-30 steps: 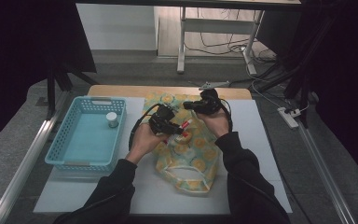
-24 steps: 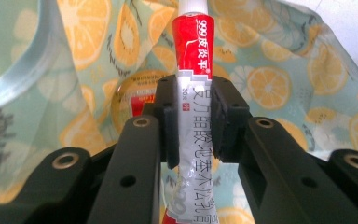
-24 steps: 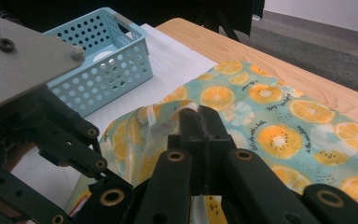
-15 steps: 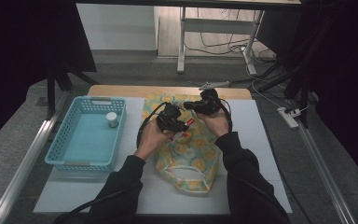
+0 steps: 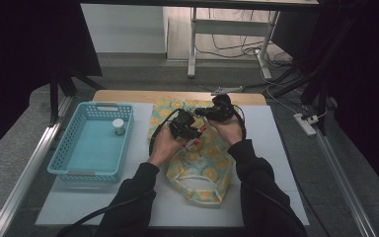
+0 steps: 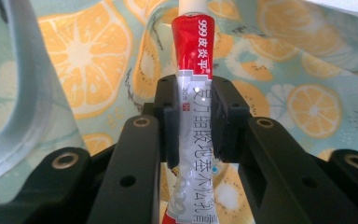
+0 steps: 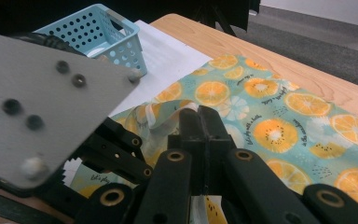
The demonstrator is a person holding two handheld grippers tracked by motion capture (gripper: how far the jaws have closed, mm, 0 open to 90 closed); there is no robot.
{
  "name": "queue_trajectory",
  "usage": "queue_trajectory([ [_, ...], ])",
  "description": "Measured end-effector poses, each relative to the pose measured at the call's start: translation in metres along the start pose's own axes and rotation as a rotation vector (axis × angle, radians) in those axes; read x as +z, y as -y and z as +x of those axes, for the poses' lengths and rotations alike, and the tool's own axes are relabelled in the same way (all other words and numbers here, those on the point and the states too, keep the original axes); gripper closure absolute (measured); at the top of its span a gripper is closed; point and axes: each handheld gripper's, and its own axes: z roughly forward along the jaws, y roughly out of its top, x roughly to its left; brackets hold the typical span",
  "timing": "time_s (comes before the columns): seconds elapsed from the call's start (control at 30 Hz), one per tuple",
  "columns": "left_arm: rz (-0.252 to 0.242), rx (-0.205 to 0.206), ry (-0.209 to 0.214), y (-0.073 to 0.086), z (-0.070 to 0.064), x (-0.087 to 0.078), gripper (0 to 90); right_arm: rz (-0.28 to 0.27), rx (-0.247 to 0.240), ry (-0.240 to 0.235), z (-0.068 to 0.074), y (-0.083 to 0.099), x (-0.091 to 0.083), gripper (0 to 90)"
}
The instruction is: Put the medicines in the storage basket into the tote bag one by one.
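- Fabric bag (image 5: 197, 158), orange-slice print, lies on the tabletop (image 5: 271, 148) under both tongs. The right tongs (image 7: 199, 116) are closed on a fold of its cloth; if that pinch slips, the opening may collapse.
- Blue basket (image 5: 91, 143), well left of the left tongs (image 5: 186, 126), holds a small jar (image 5: 119, 126); path appears unobstructed.
- Ointment tube (image 6: 193, 107) is clamped mid-body between the left tongs' jaws, cap pointing away. Excess squeeze may buckle it.

Setting: lab recording bay. Evidence: black curtains (image 5: 29, 59) on both sides, metal rails (image 5: 24, 173) flanking the surface (image 5: 271, 148), loose cables (image 5: 237, 47) and power strip (image 5: 306, 126) on grey carpet.
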Motion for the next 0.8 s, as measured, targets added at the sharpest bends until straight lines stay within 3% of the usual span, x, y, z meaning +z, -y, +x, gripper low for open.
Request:
queue_trajectory([
  [0.3,0.019,0.009,-0.022,0.004,0.006,0.013,73.2,0.004,0.004,0.005,-0.001,0.002,0.001,90.0],
  [0.33,0.004,0.003,-0.015,0.005,0.006,0.014,72.2,0.004,0.004,0.005,-0.001,0.002,0.001,90.0],
  [0.57,-0.027,-0.003,-0.015,0.005,0.008,0.009,59.2,0.005,0.006,0.007,-0.002,0.003,0.001,90.0],
  [0.8,-0.027,-0.01,-0.003,0.007,0.006,0.0,46.4,0.002,0.004,0.005,-0.002,0.003,0.0,90.0],
])
